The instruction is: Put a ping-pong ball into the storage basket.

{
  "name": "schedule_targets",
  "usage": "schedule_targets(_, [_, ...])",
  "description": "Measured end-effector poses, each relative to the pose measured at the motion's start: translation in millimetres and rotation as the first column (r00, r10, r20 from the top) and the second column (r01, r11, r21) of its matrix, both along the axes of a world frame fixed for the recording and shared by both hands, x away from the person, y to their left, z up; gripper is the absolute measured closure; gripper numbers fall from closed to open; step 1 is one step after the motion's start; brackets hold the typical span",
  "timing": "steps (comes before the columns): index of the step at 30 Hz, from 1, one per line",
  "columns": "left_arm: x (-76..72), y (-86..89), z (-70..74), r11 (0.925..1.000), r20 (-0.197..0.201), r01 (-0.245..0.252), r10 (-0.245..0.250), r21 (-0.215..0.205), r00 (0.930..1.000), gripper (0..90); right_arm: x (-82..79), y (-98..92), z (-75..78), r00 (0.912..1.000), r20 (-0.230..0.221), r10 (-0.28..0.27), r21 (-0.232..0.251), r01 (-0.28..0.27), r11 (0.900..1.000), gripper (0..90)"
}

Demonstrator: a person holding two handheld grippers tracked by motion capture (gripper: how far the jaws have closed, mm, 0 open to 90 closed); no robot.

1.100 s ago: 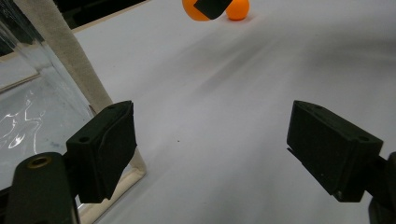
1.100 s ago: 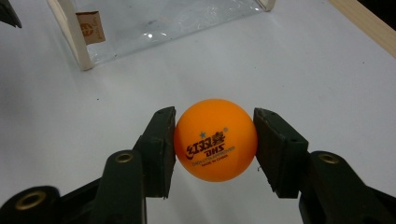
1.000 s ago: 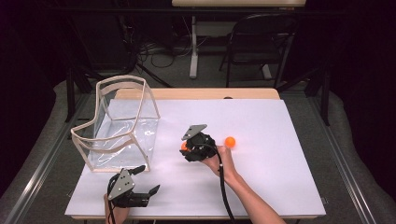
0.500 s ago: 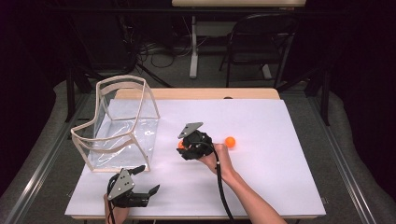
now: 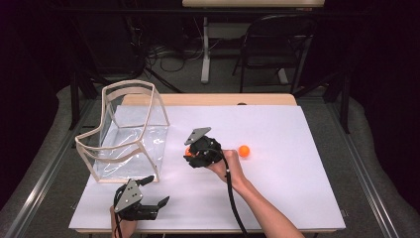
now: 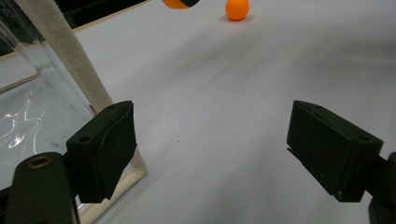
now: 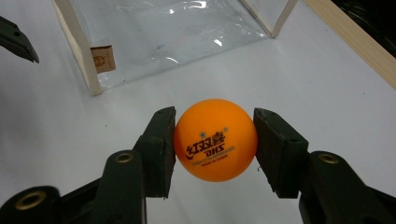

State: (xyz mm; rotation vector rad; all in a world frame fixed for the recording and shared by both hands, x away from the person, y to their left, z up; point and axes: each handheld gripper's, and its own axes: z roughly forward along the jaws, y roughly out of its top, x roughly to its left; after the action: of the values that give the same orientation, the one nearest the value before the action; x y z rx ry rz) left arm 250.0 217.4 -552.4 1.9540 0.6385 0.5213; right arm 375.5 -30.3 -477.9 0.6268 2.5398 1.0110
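My right gripper [image 5: 190, 151] hangs over the middle of the white table top [image 5: 287, 193], shut on an orange table-tennis ball [image 7: 215, 140]; both pads press its sides in the right gripper view [image 7: 215, 145]. The same ball [image 6: 175, 3] peeks in at the top edge of the left gripper view. A second orange ball [image 5: 243, 150] [image 6: 237, 9] lies loose on the table just right of that hand. My left gripper [image 5: 157, 191] [image 6: 212, 149] rests near the front edge, open, with nothing between its jaws. It sits by the front corner of a clear box with pale trim [image 5: 124, 134] [image 6: 65, 56] [image 7: 163, 32].
The clear box stands open-topped at the table's left side, its pale frame post [image 7: 79, 51] close to both grippers. A wooden strip [image 5: 208, 99] runs along the table's far edge. A black chair [image 5: 277, 44] and a table leg [image 5: 204, 49] stand beyond it.
My right gripper has drifted slightly left toward the clear box, still holding the ball. The left gripper and the loose ball have stayed put.
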Motion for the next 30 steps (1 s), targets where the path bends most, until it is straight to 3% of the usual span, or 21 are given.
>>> schedule_targets(30, [0.2,0.4,0.0,1.0000,0.000,0.002,-0.002,-0.003,1.0000,15.7,8.8,14.4,15.7,0.9995,0.018,0.027,0.001,-0.027,1.000,50.6])
